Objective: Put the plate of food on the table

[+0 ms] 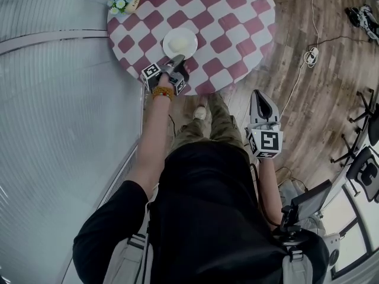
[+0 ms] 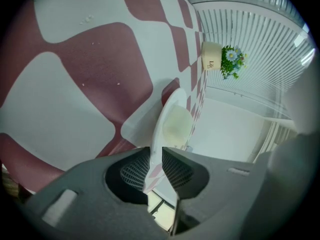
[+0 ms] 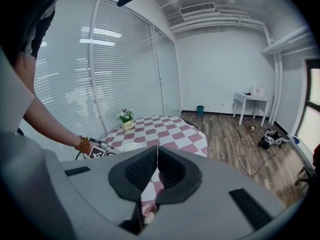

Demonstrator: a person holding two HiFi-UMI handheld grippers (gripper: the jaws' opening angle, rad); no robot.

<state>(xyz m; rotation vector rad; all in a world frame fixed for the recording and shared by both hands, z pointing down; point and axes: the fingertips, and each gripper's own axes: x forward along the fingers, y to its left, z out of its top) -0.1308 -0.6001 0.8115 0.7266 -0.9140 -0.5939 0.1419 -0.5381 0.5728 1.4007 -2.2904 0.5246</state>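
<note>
Your task is nearly done, judging by how things lie: the plate of food (image 1: 180,42) is already over the checked table (image 1: 237,28), in its near part and a little left of centre, with a pale mound of food on it. Your left gripper (image 1: 177,60) is clamped on the plate's near rim; in the left gripper view the two ribbed pads close on the thin white edge from either side, and the plate runs away from the jaws toward the flower pot (image 2: 212,55) at the table's far left edge. The plate sits low against the cloth, but from these views I cannot tell whether its base fully rests on it or hangs just above. What is left, as I judge it, is to settle the plate flat if it isn't, part the jaws and draw the left gripper back toward you without dragging the rim. Your right gripper (image 1: 260,99) takes no part: it hangs to the right, off the table and over the wooden floor, its jaws pressed together on nothing, well apart from the plate.
</note>
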